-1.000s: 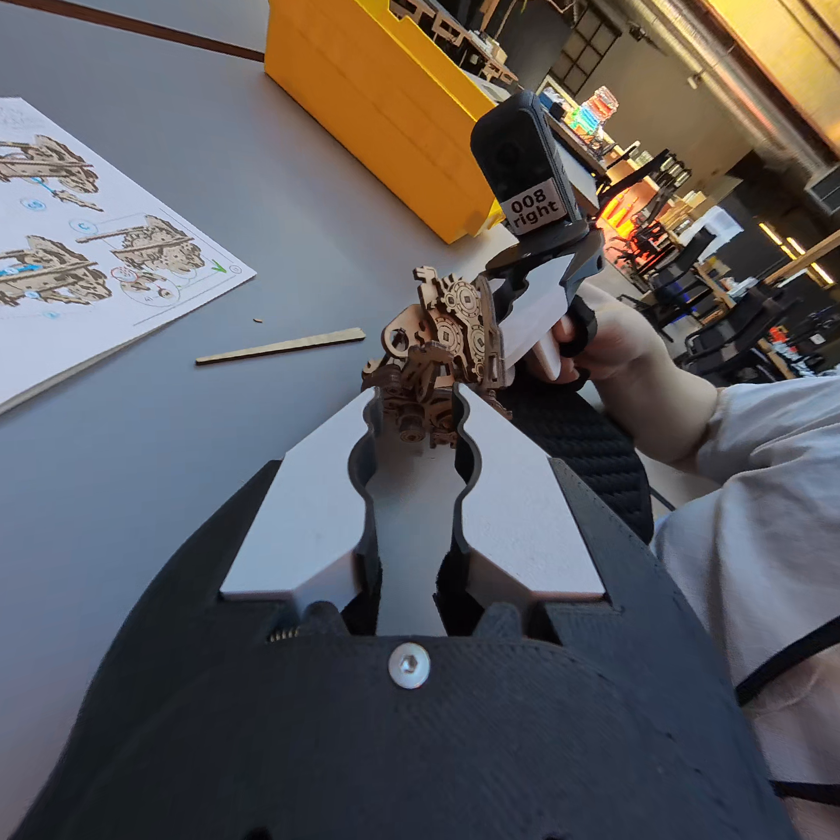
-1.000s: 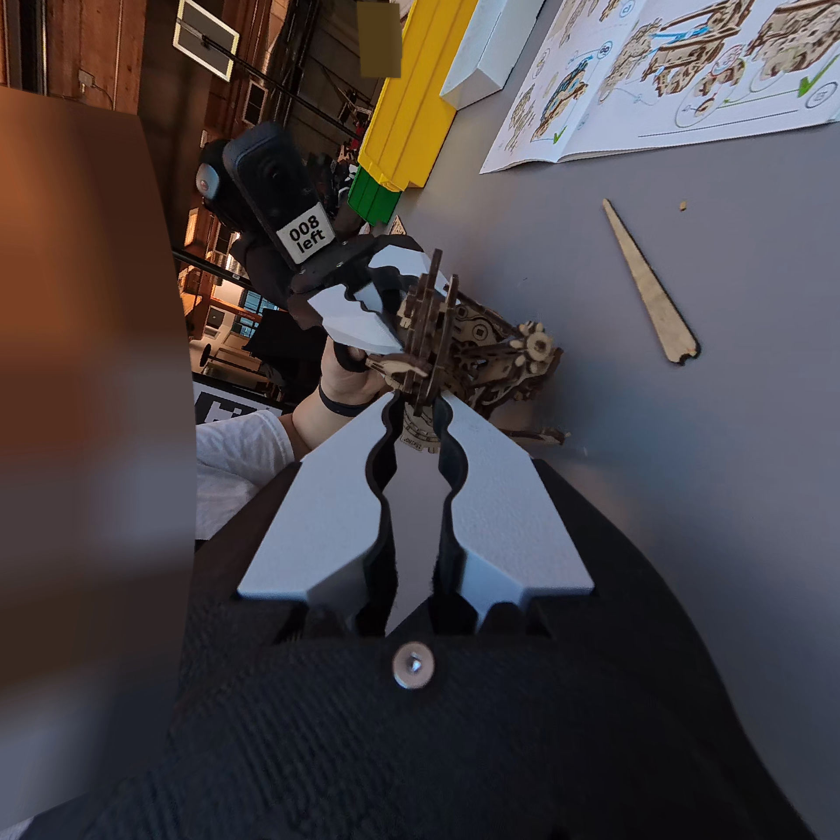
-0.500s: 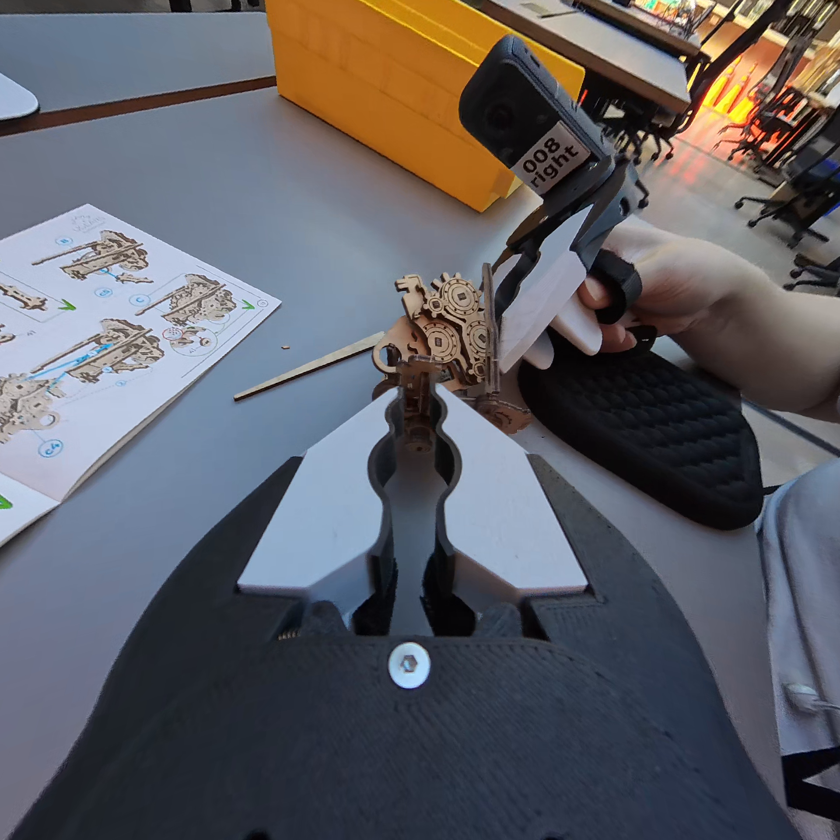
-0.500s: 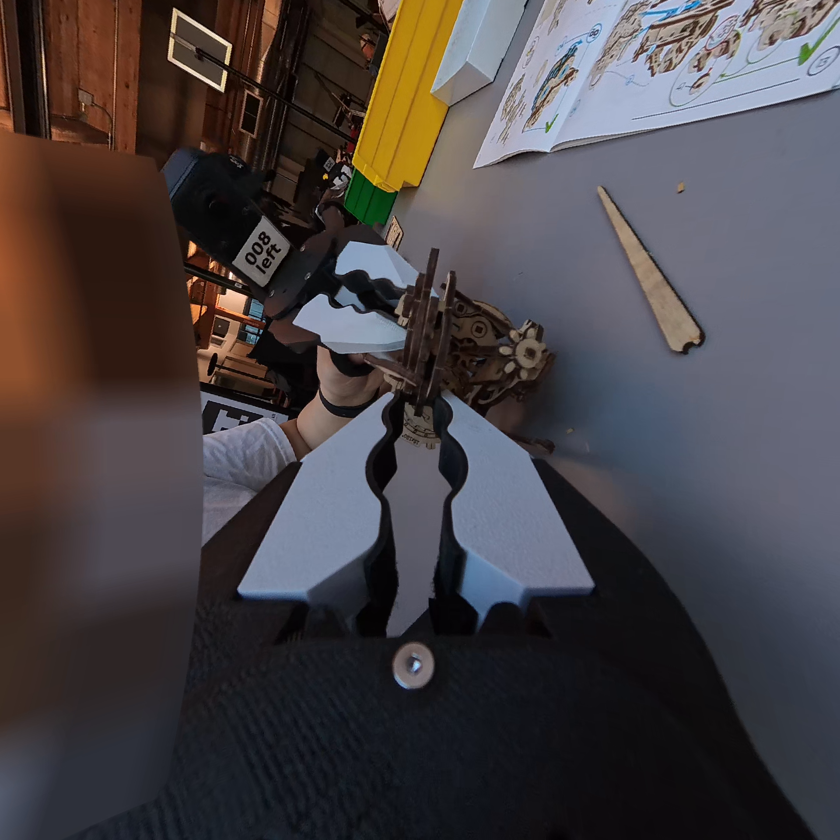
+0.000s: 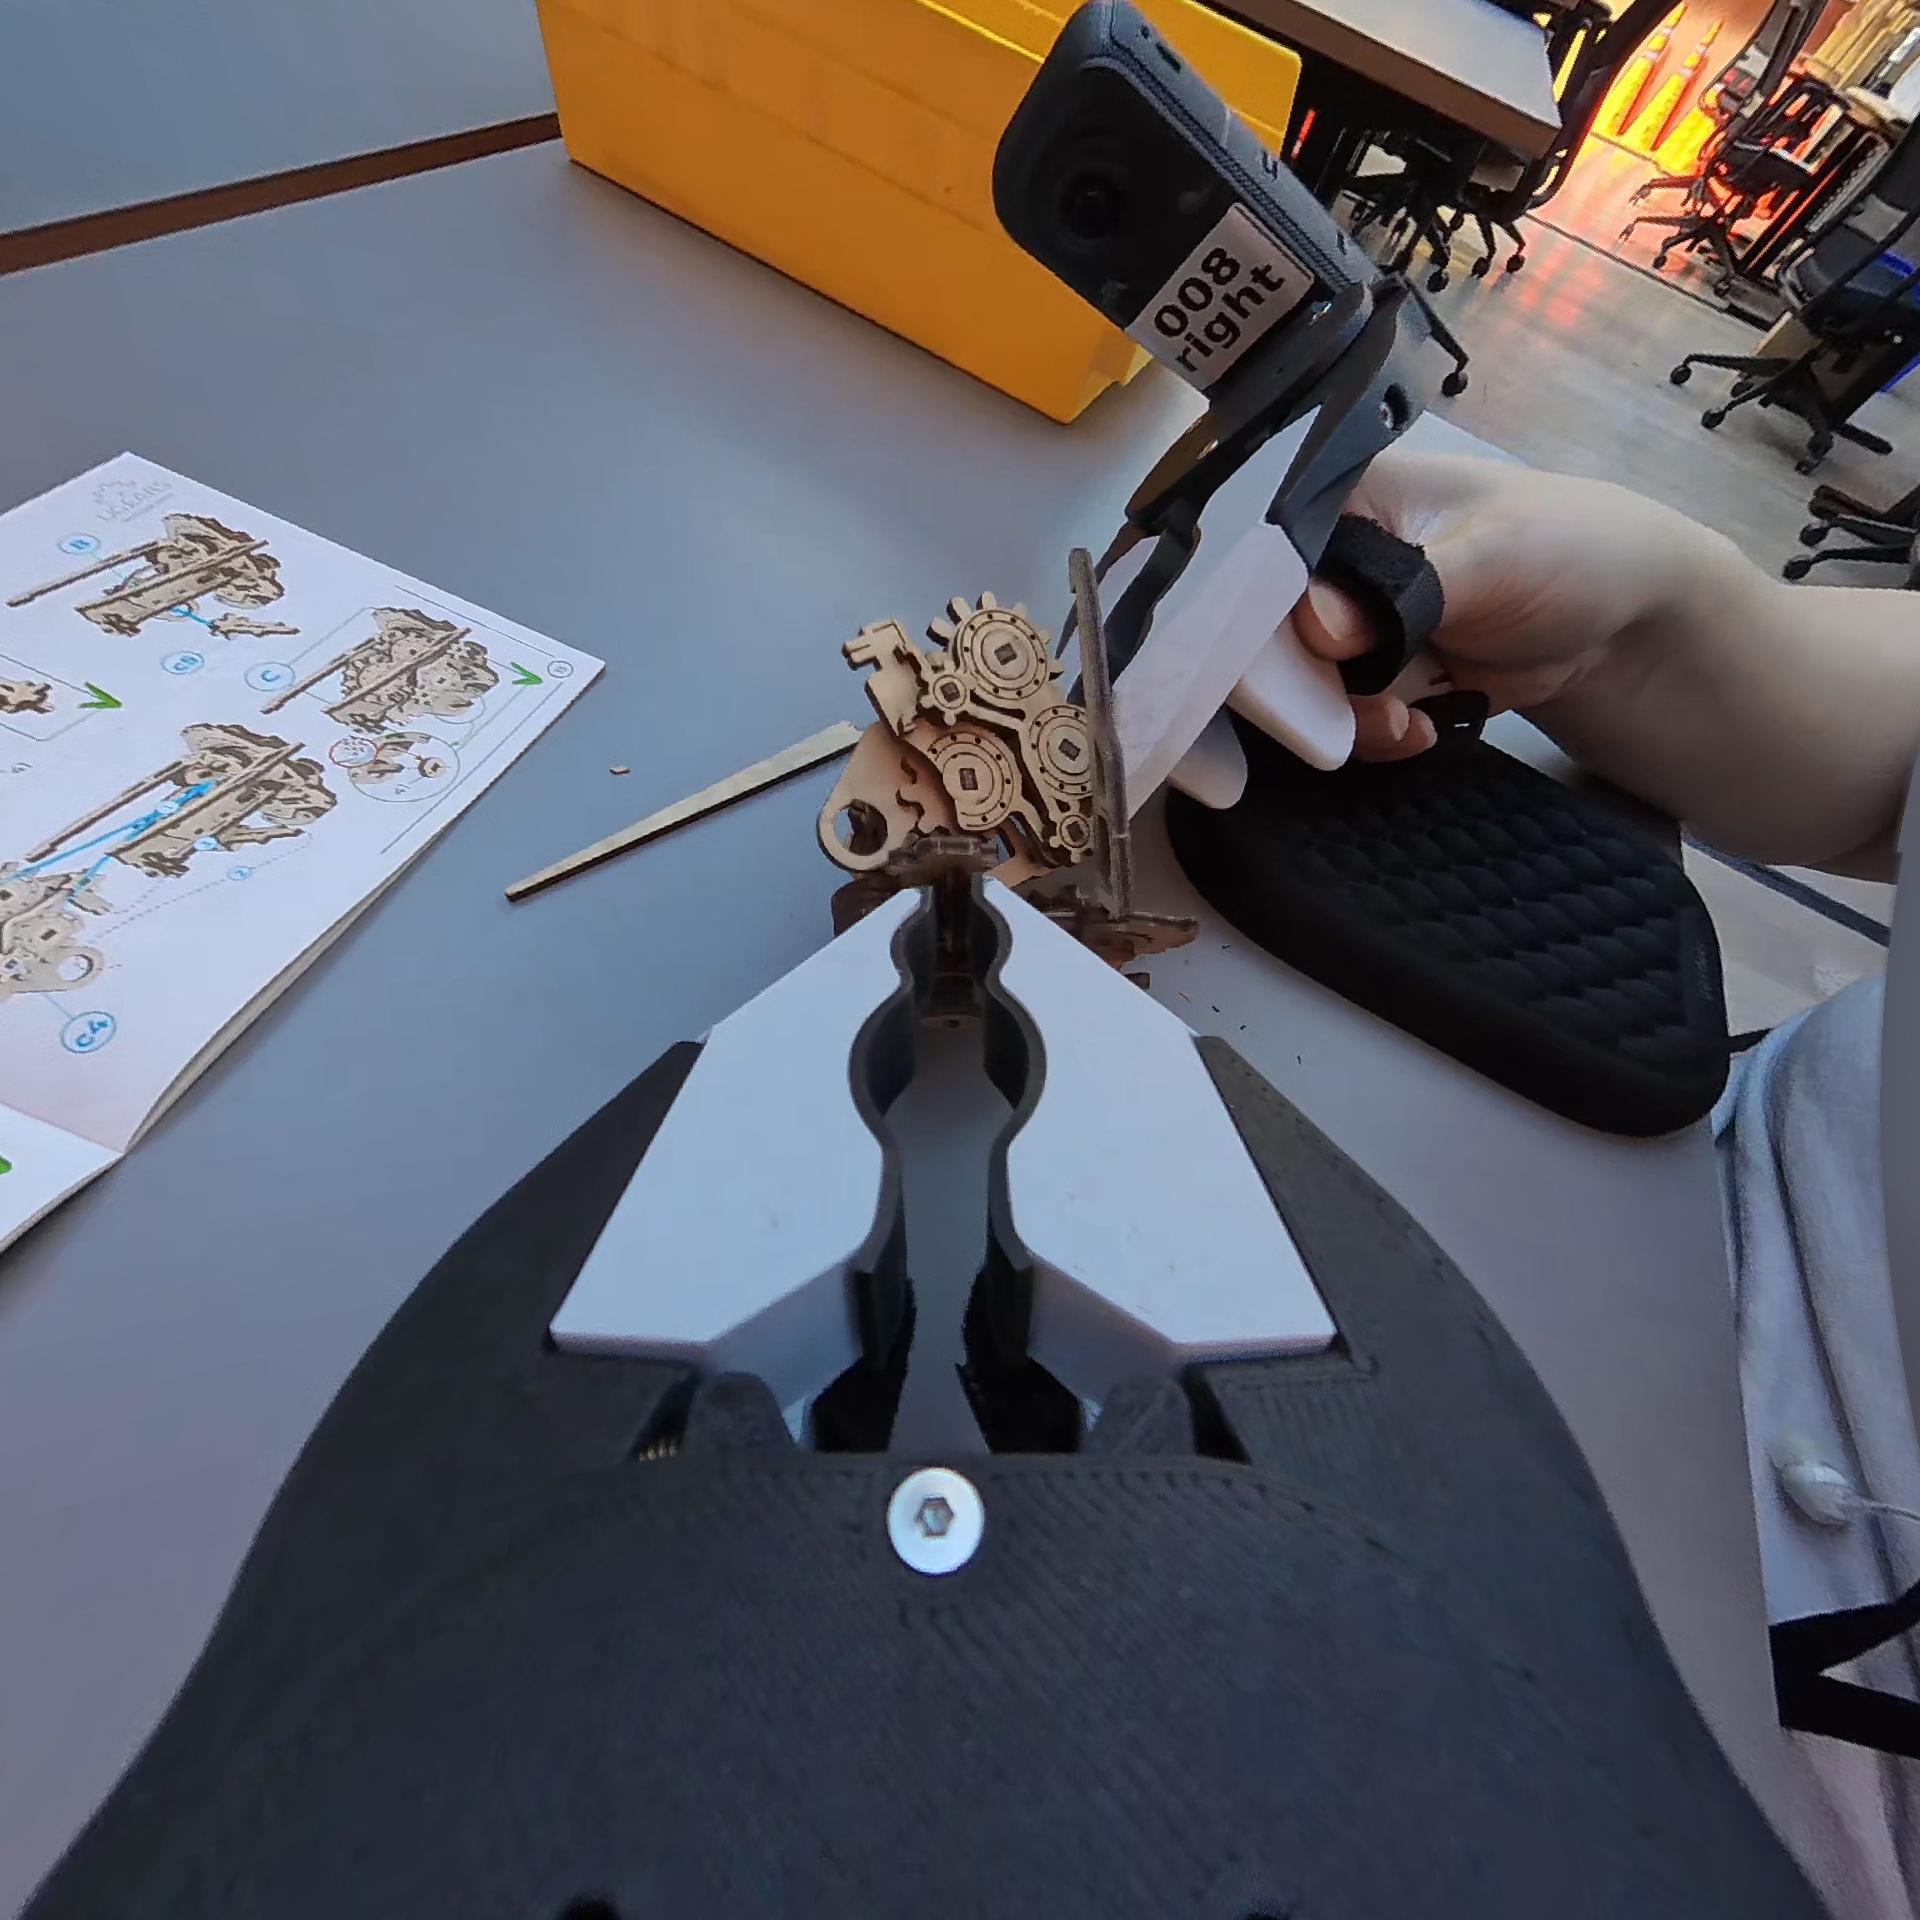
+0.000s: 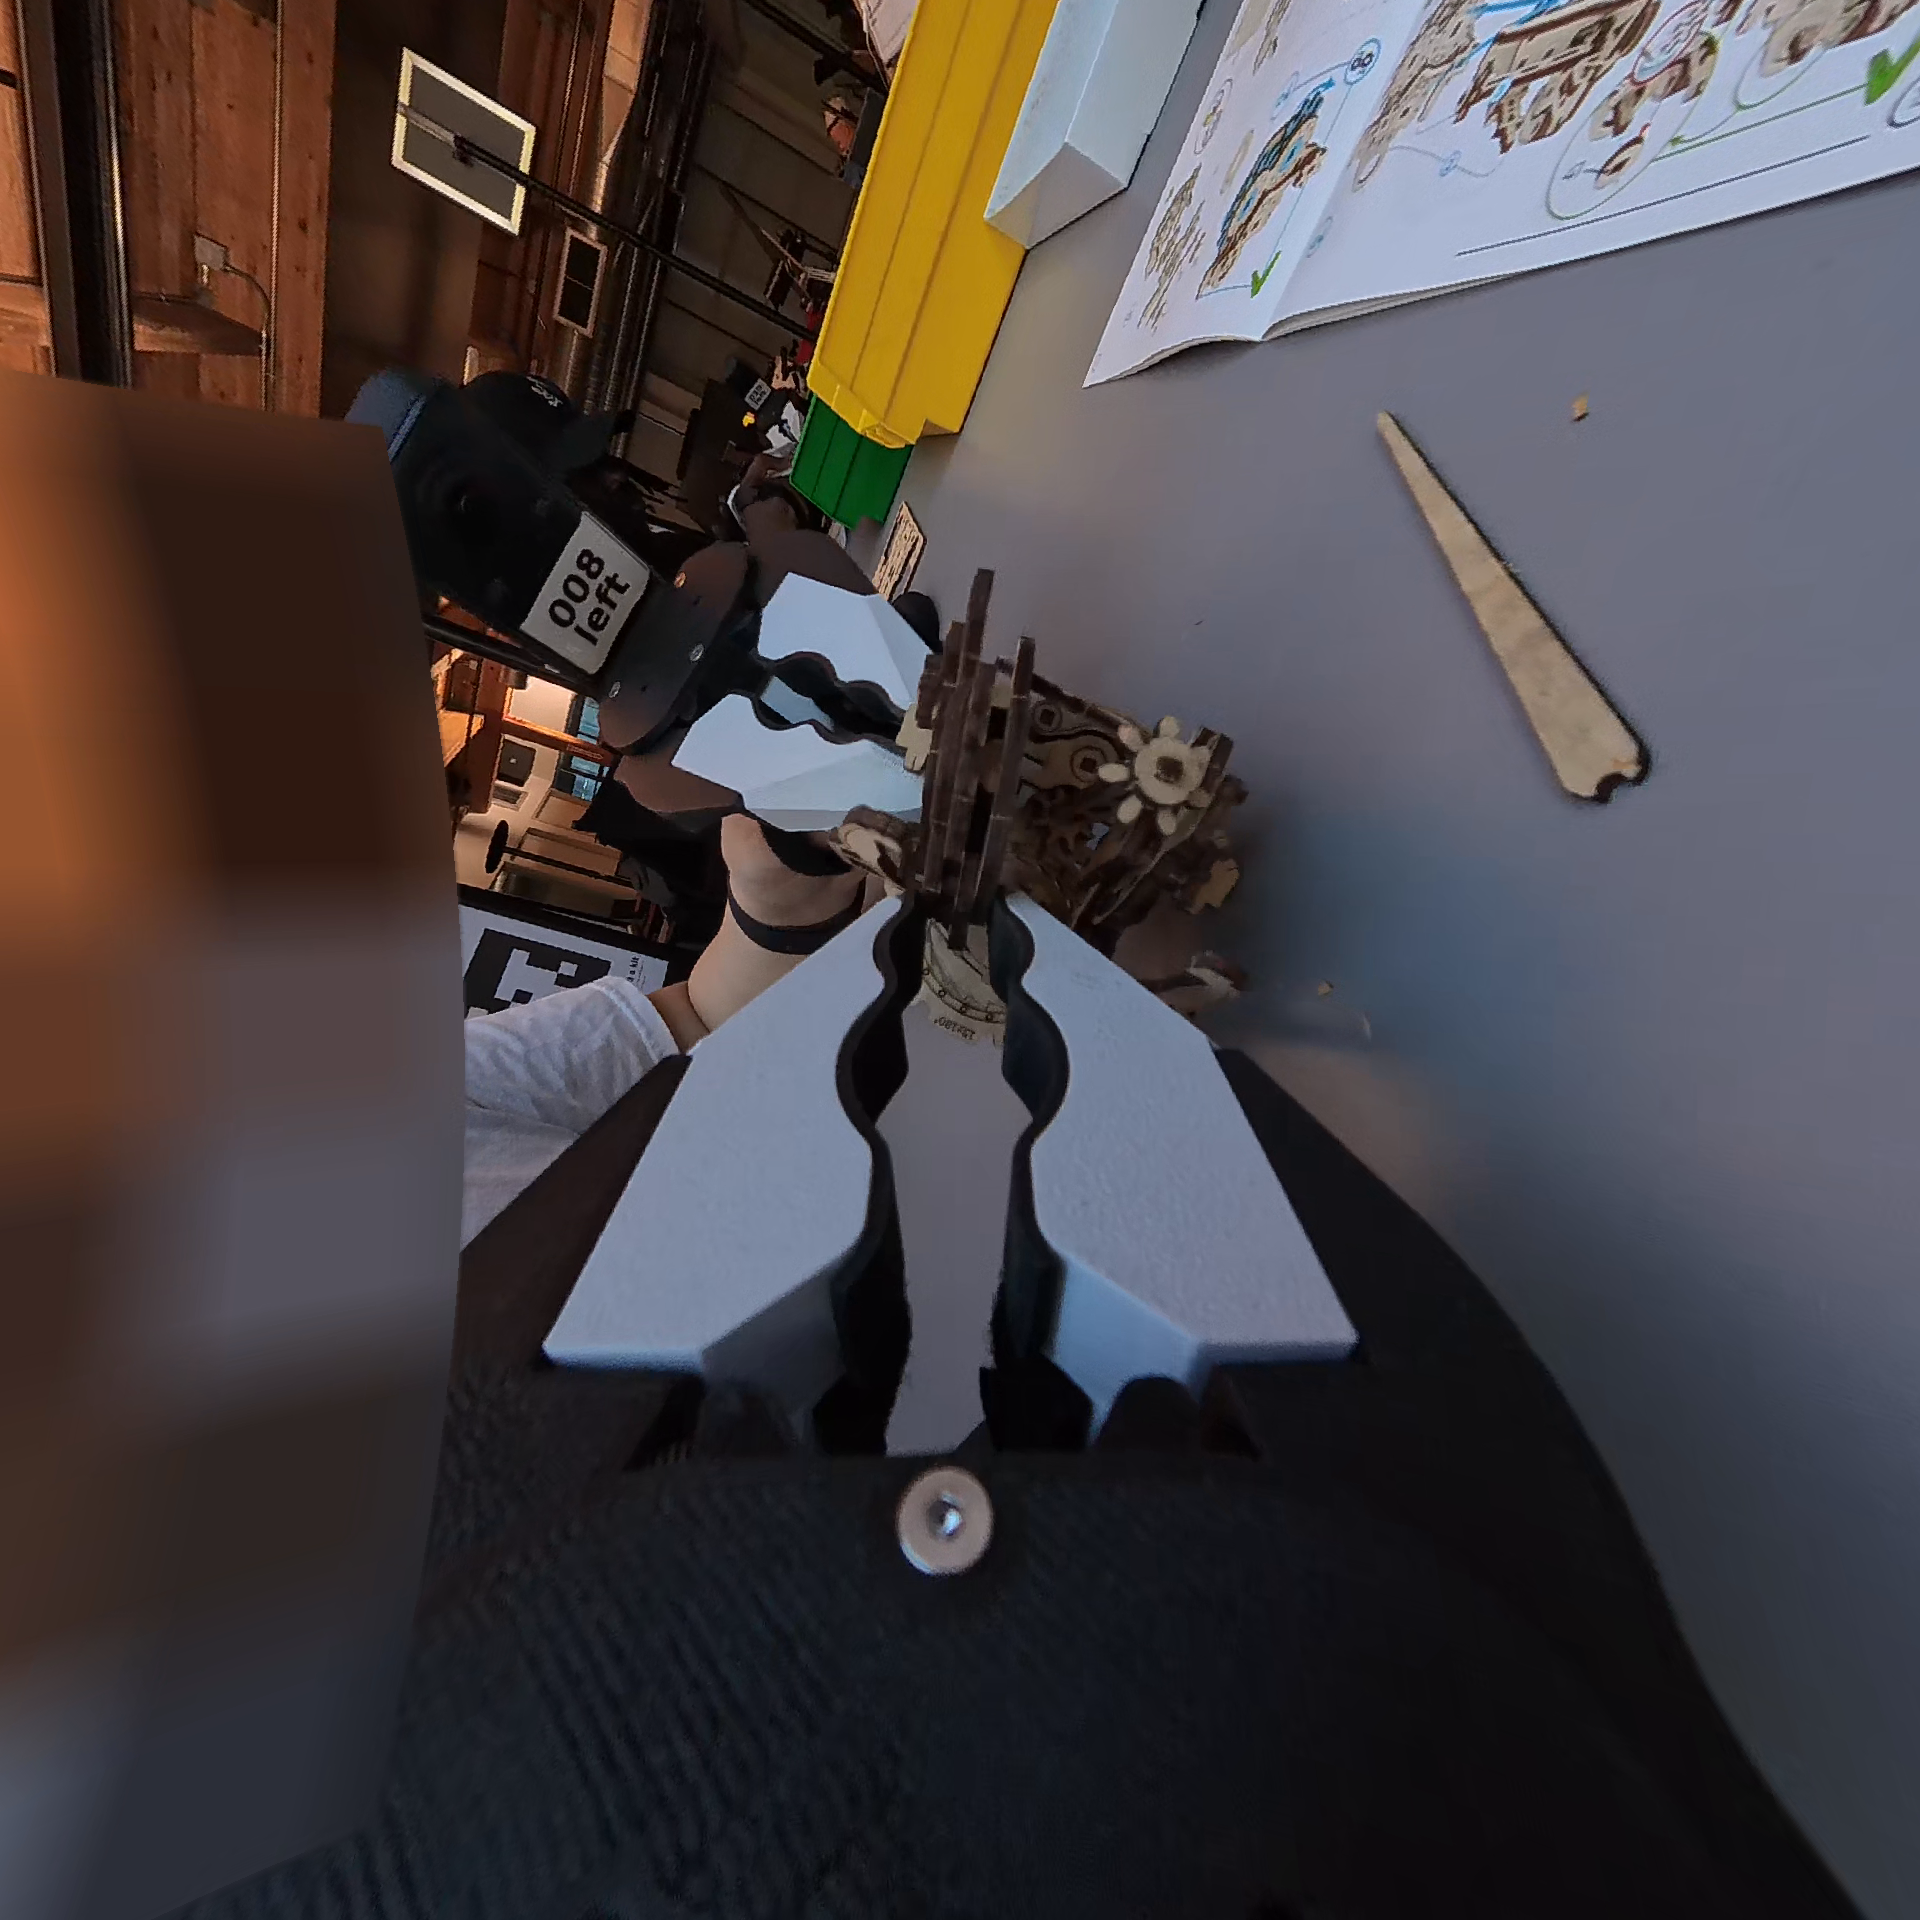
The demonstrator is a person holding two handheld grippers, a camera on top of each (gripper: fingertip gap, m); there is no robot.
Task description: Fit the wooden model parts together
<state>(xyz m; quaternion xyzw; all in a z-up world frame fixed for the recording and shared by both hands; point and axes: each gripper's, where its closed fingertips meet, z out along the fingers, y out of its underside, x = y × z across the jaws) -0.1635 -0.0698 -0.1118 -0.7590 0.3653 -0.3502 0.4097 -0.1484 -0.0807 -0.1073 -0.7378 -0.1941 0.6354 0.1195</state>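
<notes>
A wooden model (image 5: 982,748) with gear wheels on its side is held just above the grey table between both grippers. My left gripper (image 5: 951,899) is shut on a thin part at the model's near end. My right gripper (image 6: 956,914) is shut on the model (image 6: 1049,790) from the other side, gripping its stacked plates. In the left wrist view the right gripper (image 5: 1122,686) comes in from the upper right, held by a hand. In the right wrist view the left gripper (image 6: 894,727) comes in from the left. A loose tapered wooden stick (image 5: 686,810) lies on the table beyond the model; the right wrist view shows the stick (image 6: 1517,634) too.
An open instruction booklet (image 5: 208,748) lies at the left. A yellow bin (image 5: 862,156) stands at the back. A black padded mat (image 5: 1475,914) lies at the right under the hand. The right wrist view shows a white box (image 6: 1081,114) and a green bin (image 6: 847,462). The loose tapered wooden stick (image 5: 686,810) is about 9 cm from my left fingertips. My right wrist view (image 6: 1456,542) looks at it from another angle.
My left gripper has tilted down and levelled, narrowing onto a thinner part of the model. The model has turned so its gear side faces the left wrist view more squarely. The right gripper keeps its hold.
</notes>
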